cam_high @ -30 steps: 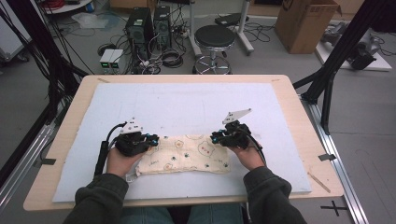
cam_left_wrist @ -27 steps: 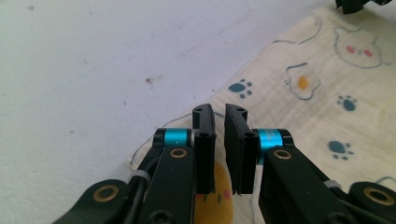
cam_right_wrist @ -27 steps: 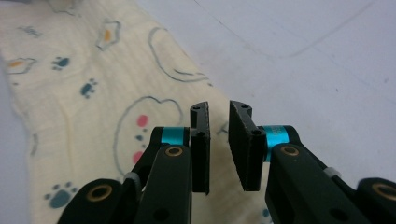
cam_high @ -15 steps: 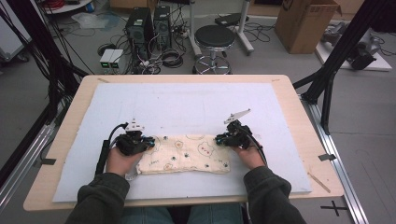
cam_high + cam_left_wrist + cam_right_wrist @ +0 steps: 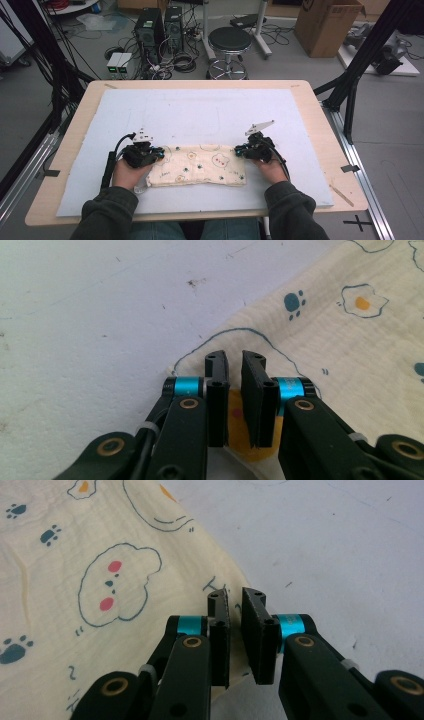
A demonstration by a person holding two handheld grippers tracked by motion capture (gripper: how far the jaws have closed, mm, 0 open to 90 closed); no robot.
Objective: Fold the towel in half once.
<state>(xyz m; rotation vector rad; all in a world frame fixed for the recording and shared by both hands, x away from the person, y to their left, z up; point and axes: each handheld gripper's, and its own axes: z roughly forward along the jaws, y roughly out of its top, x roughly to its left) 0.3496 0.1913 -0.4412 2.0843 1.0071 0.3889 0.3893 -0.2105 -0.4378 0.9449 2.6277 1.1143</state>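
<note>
From where I sat, the cloth [image 5: 199,165] lay on the white mat [image 5: 200,115], near the front edge of the counter [image 5: 320,120], already folded into a long narrow band with straight edges, so I judged the first fold was made and at least one more, end to end, was left. My left hand-held gripper [image 5: 159,151] rested at the cloth's left end and my right hand-held gripper [image 5: 239,149] at the cloth's right end. In the left gripper view, the left hand-held gripper [image 5: 235,362] sat over the cloth's corner [image 5: 320,330] with its jaws drawn close, a narrow gap between them, and I saw no fabric pinched at the tips; I took it as let go, or not yet biting. The right gripper view showed the same: the right hand-held gripper [image 5: 235,599] hovered at the cloth's edge [image 5: 115,580] with a thin gap and nothing clamped. Beyond the cloth the mat was bare. A small wooden stick [image 5: 341,195] lay on the counter to the right of the cloth, well apart. Behind the counter, far from the cloth, stood a stool [image 5: 229,40], computer towers [image 5: 159,27] and a cardboard box [image 5: 327,25]. Nothing stood in the way.
</note>
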